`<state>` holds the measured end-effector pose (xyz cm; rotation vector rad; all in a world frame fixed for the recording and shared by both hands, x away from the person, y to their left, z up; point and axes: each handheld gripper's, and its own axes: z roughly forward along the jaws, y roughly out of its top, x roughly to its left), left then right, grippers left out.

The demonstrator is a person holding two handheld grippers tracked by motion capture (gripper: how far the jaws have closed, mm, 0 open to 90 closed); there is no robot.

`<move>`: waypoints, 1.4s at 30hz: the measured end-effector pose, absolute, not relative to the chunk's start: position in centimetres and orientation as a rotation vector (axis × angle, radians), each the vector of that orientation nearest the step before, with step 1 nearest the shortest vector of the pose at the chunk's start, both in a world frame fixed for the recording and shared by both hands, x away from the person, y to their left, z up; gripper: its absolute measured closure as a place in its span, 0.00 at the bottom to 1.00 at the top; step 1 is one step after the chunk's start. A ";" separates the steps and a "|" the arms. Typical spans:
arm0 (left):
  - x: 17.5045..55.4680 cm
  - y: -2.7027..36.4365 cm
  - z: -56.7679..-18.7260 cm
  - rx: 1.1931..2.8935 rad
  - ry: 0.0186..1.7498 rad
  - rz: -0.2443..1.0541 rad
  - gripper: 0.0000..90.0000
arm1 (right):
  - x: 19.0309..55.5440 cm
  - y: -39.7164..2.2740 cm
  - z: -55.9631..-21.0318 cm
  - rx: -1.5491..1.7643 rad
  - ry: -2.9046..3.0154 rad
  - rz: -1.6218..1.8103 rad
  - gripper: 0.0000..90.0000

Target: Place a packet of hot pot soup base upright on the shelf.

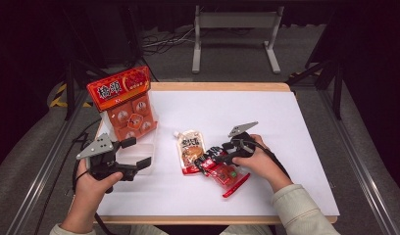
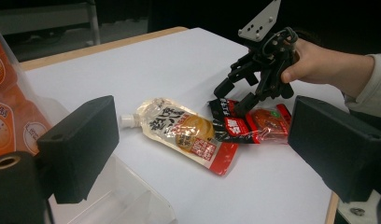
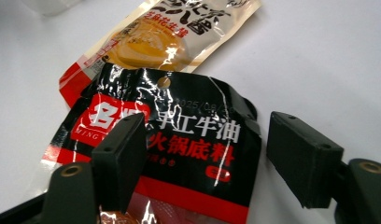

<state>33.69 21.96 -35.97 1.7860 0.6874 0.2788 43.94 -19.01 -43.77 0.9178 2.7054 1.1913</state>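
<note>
Standing apart, the jaws of your right gripper (image 1: 213, 155) straddle the black top end of the red-and-black hotpot packet (image 3: 179, 149); one jaw lies over the packet's face, the other sits off its edge above the white sheet, and neither pad presses it. The packet lies flat on the white table (image 1: 266, 117), its top end overlapping the bottom corner of the beige spouted sauce pouch (image 1: 190, 149) just beside it. Your left gripper (image 1: 134, 152) is held well apart from both, jaws wide with nothing between them, over the clear plastic tray (image 1: 148, 147) at the table's left edge. Behind the tray stands an orange boxed pack (image 1: 125, 102), tilted.
</note>
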 end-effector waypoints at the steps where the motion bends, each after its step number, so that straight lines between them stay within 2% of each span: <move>1: 33.7 22.0 -36.0 1.787 0.688 0.279 0.11 | 44.0 -18.9 -43.8 0.923 2.711 1.193 0.31; 11: 33.7 21.6 -36.0 1.792 0.683 0.272 0.11 | 43.8 -18.5 -43.9 0.926 2.724 1.164 0.32; 15: 33.8 21.6 -36.0 1.767 0.670 0.211 0.11 | 43.5 -18.3 -43.8 0.933 2.713 1.120 0.39; 19: 33.8 21.6 -36.0 1.775 0.672 0.231 0.11 | 43.3 -17.9 -43.6 0.893 2.707 1.042 0.46; 22: 33.8 21.6 -36.1 1.774 0.678 0.225 0.10 | 43.2 -17.6 -43.5 0.867 2.680 0.972 0.56; 29: 33.9 21.7 -36.2 1.777 0.688 0.225 0.10 | 42.9 -17.2 -43.3 0.849 2.675 0.916 0.64; 33: 33.9 21.7 -36.2 1.780 0.685 0.225 0.10 | 42.7 -17.0 -43.2 0.842 2.691 0.915 0.79; 42: 34.0 21.7 -36.3 1.777 0.686 0.222 0.10 | 42.4 -16.8 -42.9 0.816 2.726 0.906 0.97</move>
